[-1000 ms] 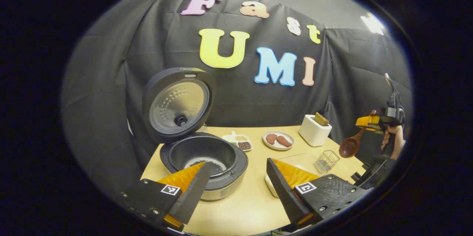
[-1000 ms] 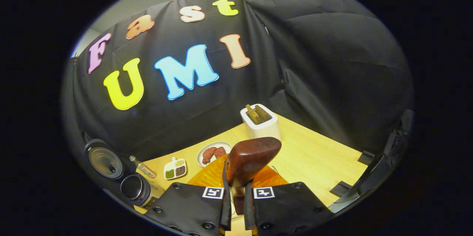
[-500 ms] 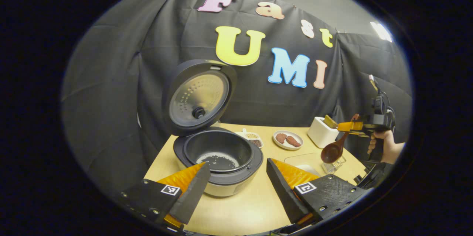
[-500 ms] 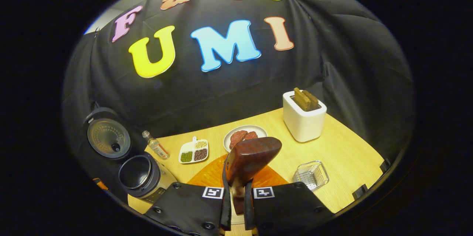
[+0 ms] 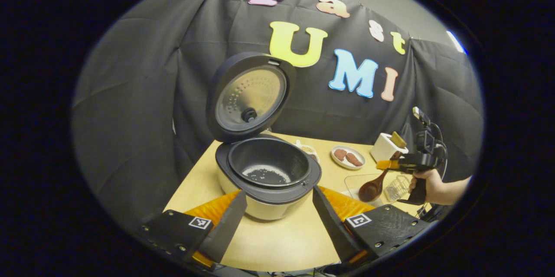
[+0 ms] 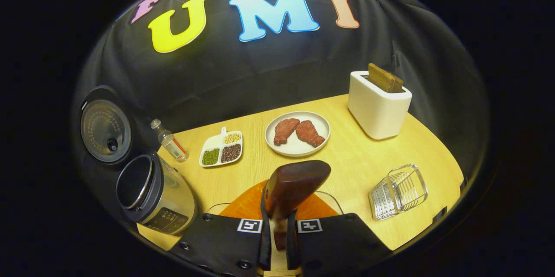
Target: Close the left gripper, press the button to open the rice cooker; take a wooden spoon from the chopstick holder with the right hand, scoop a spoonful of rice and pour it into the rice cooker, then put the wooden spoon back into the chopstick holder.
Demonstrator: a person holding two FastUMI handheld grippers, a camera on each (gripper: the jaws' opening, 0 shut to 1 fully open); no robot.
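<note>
The rice cooker (image 5: 269, 181) stands open, its lid (image 5: 250, 95) tilted up and a few white grains in the dark pot (image 5: 265, 175). My left gripper (image 5: 278, 193) is open in front of it, one finger to each side, holding nothing. My right gripper (image 6: 276, 225) is shut on the wooden spoon (image 6: 295, 181), whose bowl points forward. In the left gripper view a hand (image 5: 429, 184) holds that gripper (image 5: 392, 165) with the spoon (image 5: 370, 190) hanging low over a clear box (image 5: 353, 179). The wire chopstick holder (image 6: 399, 190) stands just right of the spoon.
A white toaster (image 6: 378, 103) holding toast, a plate of meat (image 6: 297, 133), a divided dish of beans (image 6: 221, 149) and a small bottle (image 6: 170, 141) sit along the back of the wooden table (image 6: 364, 160). The cooker (image 6: 151, 194) is at the far left.
My right gripper has come down and leftward with the spoon, from head height to just above the clear box. The left gripper has swung toward the cooker, still open.
</note>
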